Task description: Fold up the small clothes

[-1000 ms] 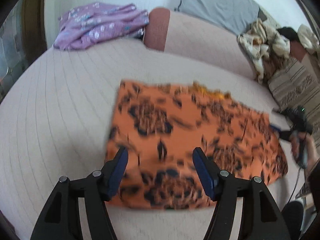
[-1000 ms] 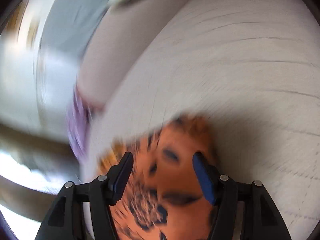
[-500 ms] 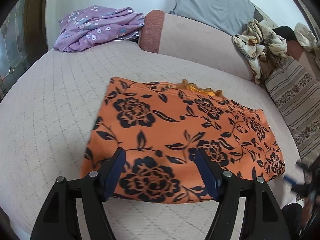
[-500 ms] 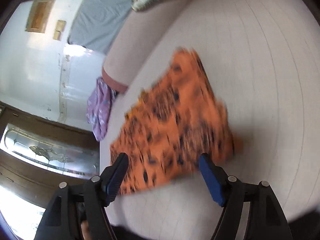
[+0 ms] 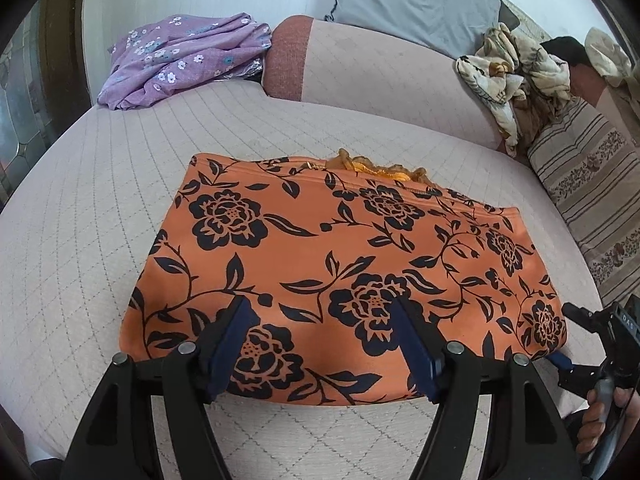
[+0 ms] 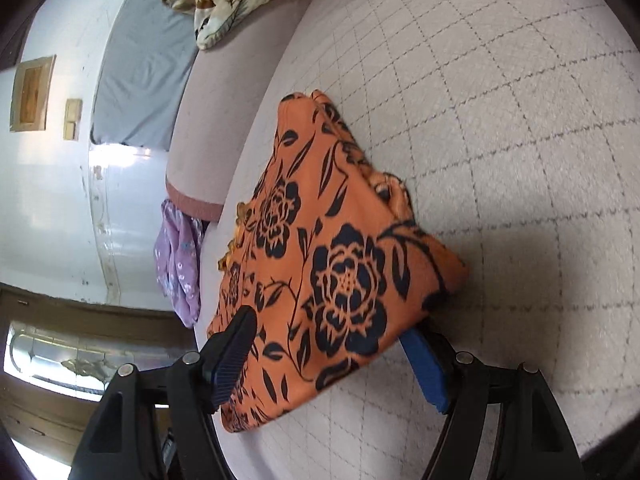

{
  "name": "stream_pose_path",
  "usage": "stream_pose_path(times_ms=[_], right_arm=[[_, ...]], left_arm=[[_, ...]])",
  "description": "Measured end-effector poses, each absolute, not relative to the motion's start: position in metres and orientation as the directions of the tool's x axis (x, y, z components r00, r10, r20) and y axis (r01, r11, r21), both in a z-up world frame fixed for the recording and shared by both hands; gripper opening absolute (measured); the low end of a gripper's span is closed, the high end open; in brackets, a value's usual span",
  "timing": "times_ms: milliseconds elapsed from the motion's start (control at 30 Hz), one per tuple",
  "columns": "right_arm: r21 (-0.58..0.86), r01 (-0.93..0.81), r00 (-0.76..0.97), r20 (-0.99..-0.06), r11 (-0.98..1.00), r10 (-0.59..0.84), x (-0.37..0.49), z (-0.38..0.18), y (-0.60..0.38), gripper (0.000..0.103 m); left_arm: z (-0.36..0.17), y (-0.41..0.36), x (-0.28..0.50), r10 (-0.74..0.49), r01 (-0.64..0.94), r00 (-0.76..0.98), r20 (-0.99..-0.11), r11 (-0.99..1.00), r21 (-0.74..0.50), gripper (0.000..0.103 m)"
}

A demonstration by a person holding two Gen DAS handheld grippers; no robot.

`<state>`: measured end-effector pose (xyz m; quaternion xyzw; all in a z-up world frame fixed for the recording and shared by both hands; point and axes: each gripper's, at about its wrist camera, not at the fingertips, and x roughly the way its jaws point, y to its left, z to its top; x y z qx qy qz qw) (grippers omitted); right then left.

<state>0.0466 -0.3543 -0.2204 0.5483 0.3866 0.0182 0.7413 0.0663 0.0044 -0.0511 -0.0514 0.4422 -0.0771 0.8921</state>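
I see the folded orange floral garment (image 5: 340, 272) flat mid-sofa seat (image 5: 80, 220); my left hand-held gripper (image 5: 320, 344) and right hand-held gripper (image 6: 324, 360) have just spread, pinching nothing.

I see an orange folded garment with black roses and leaves (image 5: 340, 264) on my pale pink diamond-quilted bed cover (image 5: 80, 216). Far left lies a lilac cloth with small white flowers (image 5: 180, 56); right, a beige striped cushion (image 5: 588, 192).

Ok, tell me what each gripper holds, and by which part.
Nothing is held. The left gripper and right gripper are both open, and the orange floral cloth lies flat on the cushion.
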Motion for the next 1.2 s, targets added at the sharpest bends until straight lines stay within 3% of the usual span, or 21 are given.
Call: stream_pose_path(times_ms=[667, 700, 800, 933, 1033, 1100, 1167, 1200], right_arm=[[0.777, 0.37, 0.696, -0.595, 0.51, 0.402, 0.062, -0.215, -0.36, 0.074], [0.77, 0.365, 0.694, -0.6, 0.523, 0.399, 0.064, -0.214, -0.359, 0.069], [0.738, 0.36, 0.666, -0.631, 0.57, 0.397, 0.073, -0.215, -0.358, 0.025], [0.7, 0.36, 0.647, -0.664, 0.617, 0.376, 0.076, -0.216, -0.357, 0.019], [0.707, 0.357, 0.652, -0.656, 0.61, 0.379, 0.072, -0.216, -0.36, 0.019], [0.753, 0.326, 0.667, -0.612, 0.572, 0.426, 0.07, -0.215, -0.362, 0.024], [0.765, 0.31, 0.681, -0.593, 0.565, 0.43, 0.069, -0.212, -0.364, 0.044], [0.776, 0.299, 0.69, -0.578, 0.556, 0.436, 0.069, -0.213, -0.365, 0.072]], left_arm=[[-0.072, -0.011, 0.08, -0.151, 0.096, 0.557, -0.817, 0.988, -0.118, 0.073], [-0.073, -0.014, 0.081, -0.148, 0.102, 0.556, -0.818, 0.989, -0.11, 0.073], [-0.077, -0.022, 0.086, -0.141, 0.113, 0.555, -0.82, 0.989, -0.093, 0.073], [-0.101, -0.035, 0.096, -0.077, 0.127, 0.497, -0.865, 0.992, -0.016, 0.074], [-0.098, -0.038, 0.093, -0.065, 0.133, 0.515, -0.854, 0.991, 0.005, 0.075], [-0.09, -0.038, 0.092, -0.11, 0.127, 0.528, -0.842, 0.991, -0.05, 0.075], [-0.085, -0.039, 0.093, -0.122, 0.123, 0.55, -0.826, 0.99, -0.064, 0.075], [-0.087, -0.042, 0.094, -0.116, 0.127, 0.545, -0.83, 0.99, -0.055, 0.076]])
